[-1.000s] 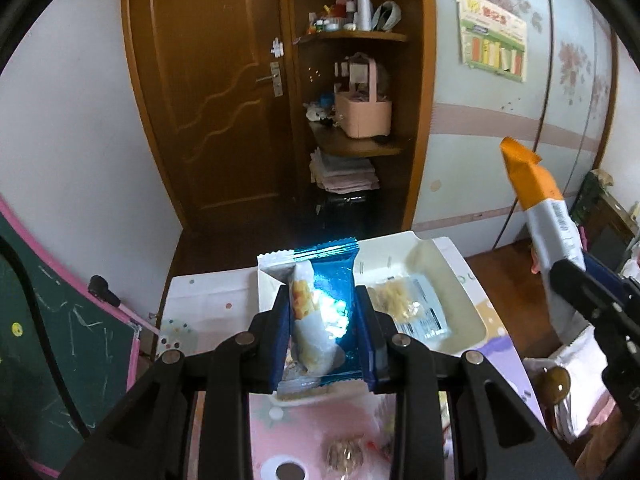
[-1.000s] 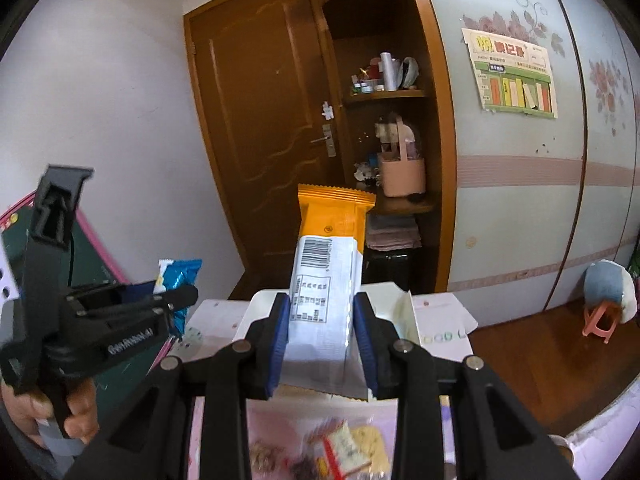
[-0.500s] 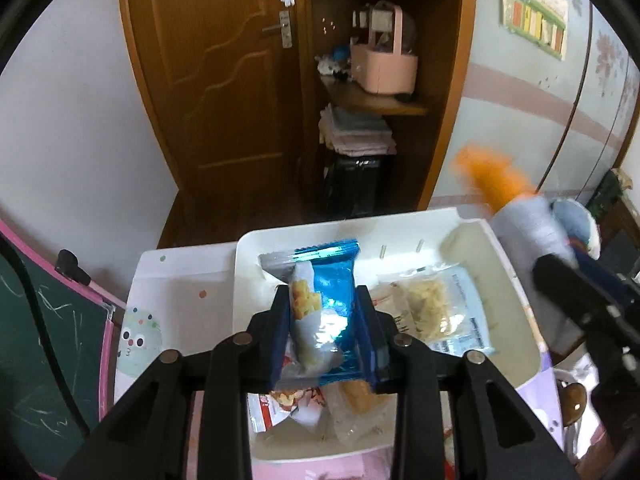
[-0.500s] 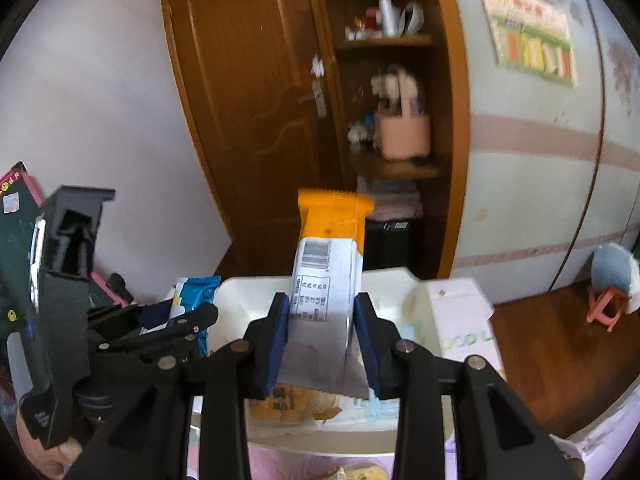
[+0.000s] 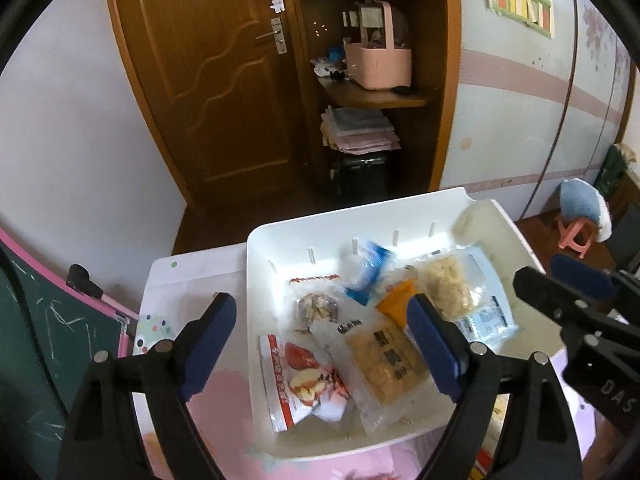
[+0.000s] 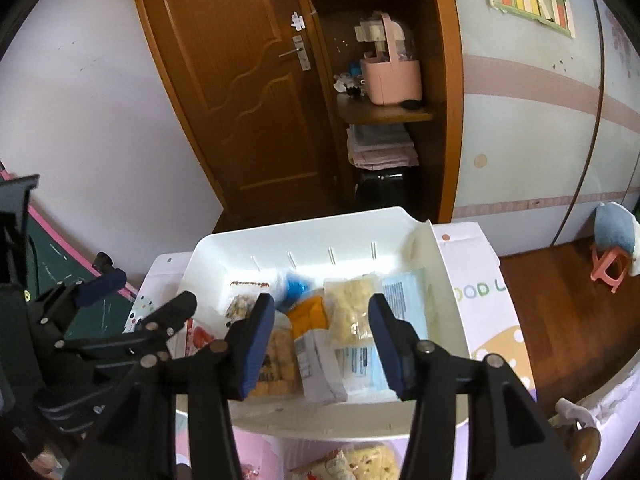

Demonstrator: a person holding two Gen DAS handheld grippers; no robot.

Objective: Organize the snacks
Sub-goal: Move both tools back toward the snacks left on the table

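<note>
A white bin (image 5: 332, 224) (image 6: 444, 276) holds several snack packs. The blue pack (image 5: 370, 270) (image 6: 294, 286) lies by the bin's far wall. The orange-and-white pack (image 6: 316, 344) (image 5: 396, 300) lies in the middle, beside a pale chip bag (image 5: 446, 286) (image 6: 352, 308). My left gripper (image 5: 322, 344) is open and empty above the bin's left part. My right gripper (image 6: 322, 344) is open and empty above the orange-and-white pack, and shows at the right edge of the left wrist view (image 5: 576, 296).
The bin stands on a small table with a pink patterned cloth (image 5: 216, 404). More snacks (image 6: 356, 460) lie on the table in front of the bin. A green chalkboard (image 5: 32, 344) leans at the left. A wooden door and corner shelves stand behind.
Both grippers have opened and let go: the blue pack and the orange-and-white pack now lie in the bin. Both grippers have tilted down over the bin.
</note>
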